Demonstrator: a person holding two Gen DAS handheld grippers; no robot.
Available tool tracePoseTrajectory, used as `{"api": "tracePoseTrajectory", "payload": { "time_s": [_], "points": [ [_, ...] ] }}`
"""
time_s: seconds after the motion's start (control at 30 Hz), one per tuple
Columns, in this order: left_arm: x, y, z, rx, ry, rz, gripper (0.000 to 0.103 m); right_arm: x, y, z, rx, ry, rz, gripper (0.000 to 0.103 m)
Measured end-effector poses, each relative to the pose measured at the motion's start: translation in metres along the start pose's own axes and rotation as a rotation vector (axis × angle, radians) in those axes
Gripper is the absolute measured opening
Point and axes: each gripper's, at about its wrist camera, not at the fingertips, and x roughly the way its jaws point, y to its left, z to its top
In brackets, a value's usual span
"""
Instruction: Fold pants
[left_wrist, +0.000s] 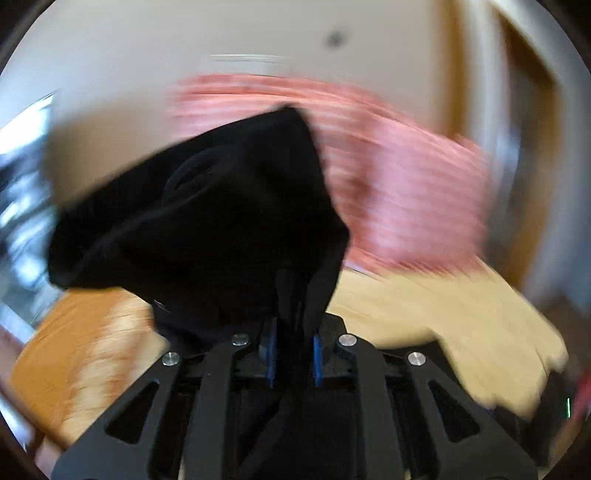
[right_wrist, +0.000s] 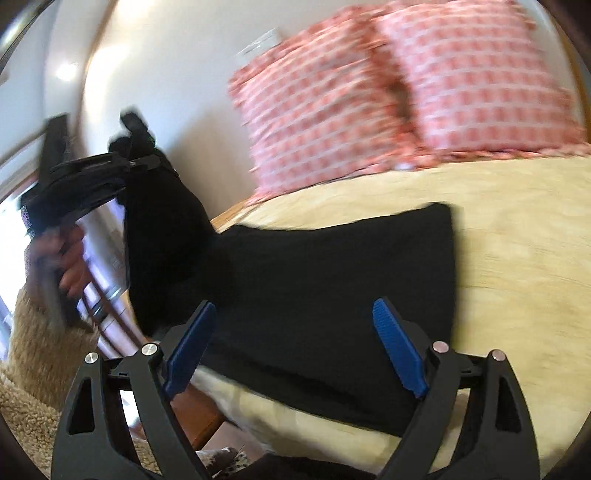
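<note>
Black pants (right_wrist: 332, 280) lie on a cream bedspread (right_wrist: 517, 240), with one end lifted off the bed's left side. My left gripper (left_wrist: 293, 354) is shut on that lifted end of the pants (left_wrist: 207, 221), which bunches up in front of its camera. In the right wrist view the left gripper (right_wrist: 127, 162) shows at the left, held in a hand, with cloth hanging from it. My right gripper (right_wrist: 295, 343) is open, its blue pads (right_wrist: 397, 347) spread above the near part of the pants, holding nothing.
Two red-and-white patterned pillows (right_wrist: 369, 96) stand at the head of the bed against a white wall. The bed's wooden edge (right_wrist: 229, 218) runs by the lifted cloth. A shaggy tan rug (right_wrist: 33, 369) and a bright window are at the left.
</note>
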Motion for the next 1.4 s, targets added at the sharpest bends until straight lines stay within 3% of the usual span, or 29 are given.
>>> {"api": "tracePoseTrajectory", "payload": {
  "time_s": [0.07,0.13,0.23,0.43,0.6,0.67,0.77,0.87,1.0,1.03,1.07,1.1,1.13,1.17,1.23,1.3,1.4],
  "points": [
    [0.012,-0.044,-0.025,0.111,0.072,-0.111,0.015,-0.011,-0.019,-0.001,0.036,-0.017,-0.059,0.089],
    [0.035,-0.084,-0.070,0.228,0.207,-0.190,0.015,-0.020,-0.040,-0.002,0.083,-0.025,-0.120,0.089],
    [0.056,-0.091,-0.107,0.228,0.331,-0.227,0.015,-0.030,-0.063,-0.004,0.139,-0.040,-0.179,0.089],
    [0.048,-0.074,-0.093,0.107,0.295,-0.276,0.013,-0.034,-0.075,-0.001,0.177,-0.069,-0.209,0.091],
    [0.005,-0.083,-0.065,0.116,0.122,-0.305,0.012,-0.034,-0.073,-0.004,0.166,-0.074,-0.225,0.091],
    [0.003,-0.092,-0.076,0.181,0.146,-0.292,0.012,-0.034,-0.073,-0.004,0.170,-0.078,-0.230,0.091],
    [0.024,-0.096,-0.107,0.220,0.265,-0.287,0.012,-0.035,-0.077,-0.002,0.199,-0.097,-0.236,0.091],
    [0.017,-0.092,-0.121,0.232,0.229,-0.289,0.015,-0.038,-0.078,0.002,0.211,-0.115,-0.226,0.091],
    [-0.007,-0.074,-0.121,0.170,0.202,-0.409,0.021,-0.041,-0.061,0.020,0.165,-0.175,-0.170,0.091],
    [-0.016,-0.067,-0.119,0.160,0.182,-0.449,0.030,-0.042,-0.053,0.026,0.137,-0.195,-0.138,0.091],
    [-0.019,-0.062,-0.116,0.149,0.161,-0.471,0.050,-0.041,-0.048,0.029,0.122,-0.203,-0.118,0.091],
    [-0.029,-0.051,-0.110,0.117,0.115,-0.488,0.063,-0.039,-0.038,0.034,0.094,-0.210,-0.077,0.093],
    [-0.037,-0.037,-0.104,0.070,0.057,-0.473,0.083,-0.033,-0.028,0.038,0.063,-0.200,-0.033,0.094],
    [-0.039,-0.028,-0.097,0.034,0.017,-0.450,0.088,-0.026,-0.019,0.041,0.033,-0.182,-0.001,0.094],
    [-0.040,-0.005,-0.089,-0.043,-0.028,-0.336,0.091,-0.011,-0.003,0.042,-0.018,-0.144,0.051,0.094],
    [-0.027,0.012,-0.085,-0.102,0.002,-0.203,0.092,0.004,0.005,0.041,-0.039,-0.092,0.071,0.094],
    [-0.006,0.027,-0.091,-0.158,0.075,-0.124,0.095,0.031,0.005,0.031,-0.024,0.028,0.036,0.094]
  ]
}}
